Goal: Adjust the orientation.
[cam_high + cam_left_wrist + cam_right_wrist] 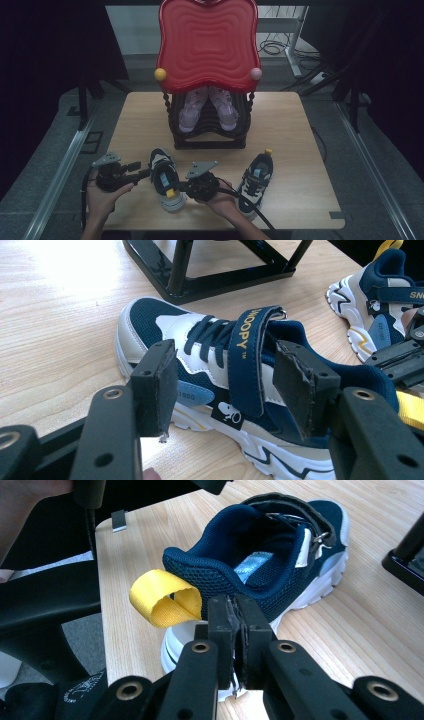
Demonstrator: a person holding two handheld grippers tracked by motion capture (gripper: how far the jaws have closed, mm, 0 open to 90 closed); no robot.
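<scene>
Landmark = black shoe rack (210, 135) w/ red wavy top (207, 45), standing at the far middle of the wooden table (295, 130). 1 pair of pink-white shoes (207, 107) sits inside the rack.

Navy/white kid's sneaker (166, 180) lies just in front of the rack, off its left corner, toe toward the rack, heel w/ yellow pull loop (165, 597) toward the person. A 2nd matching sneaker (255, 180) lies in front of the rack's right corner, apart from the 1st.

Left gripper (142, 174), held in the left hand (102, 197), is in front-left of the rack, just beside the 1st sneaker's side. Jaws apart; in the left gripper view (225, 390) the pads flank the strap area, not pressing on it.

Right gripper (182, 187), in the right hand (220, 200), sits in front of the rack btwn the 2 sneakers, at the 1st one's heel. Jaws together; in the right gripper view (233, 630) the pads meet right at the heel rim beside the yellow loop; can't tell if any fabric is pinched btwn them.
</scene>
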